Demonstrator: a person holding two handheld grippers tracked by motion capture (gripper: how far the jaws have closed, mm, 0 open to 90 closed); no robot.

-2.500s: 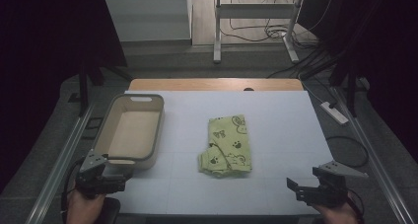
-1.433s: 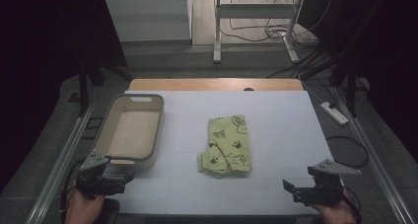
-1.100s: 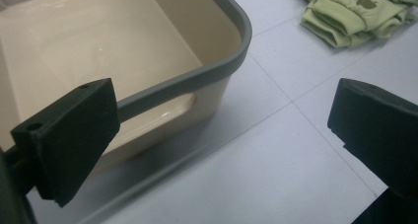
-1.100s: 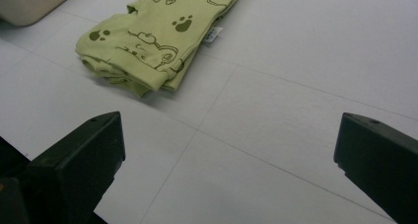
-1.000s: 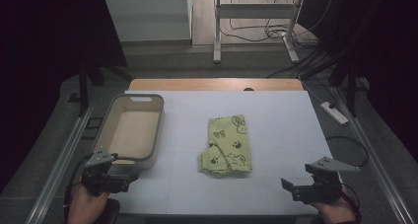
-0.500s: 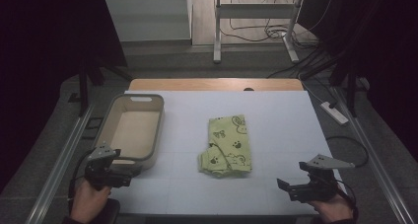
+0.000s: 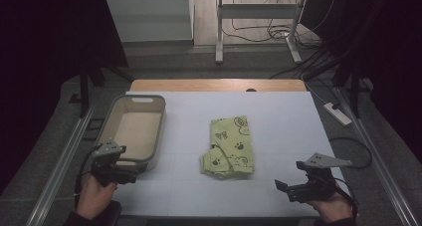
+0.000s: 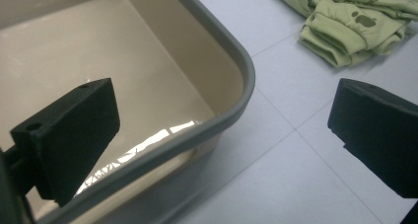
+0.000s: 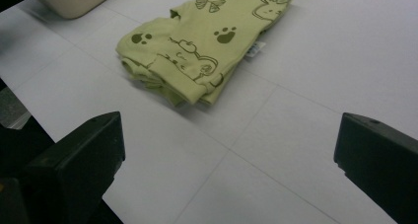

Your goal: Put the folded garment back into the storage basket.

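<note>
Two grippers, both raised and advanced since the earlier frames. Left gripper (image 7: 130, 174) now up at the near corner of the beige bin (image 7: 158, 131), jaws wide apart astride its grey rim (image 8: 217, 120), nothing held. Right gripper (image 7: 284, 190) shifted inward along the near edge of the white table (image 7: 288, 121), jaws spread wide and empty, aimed at the folded green garment (image 7: 230, 147). Garment unmoved at mid-table, right of the bin, well apart from both grippers.
</note>
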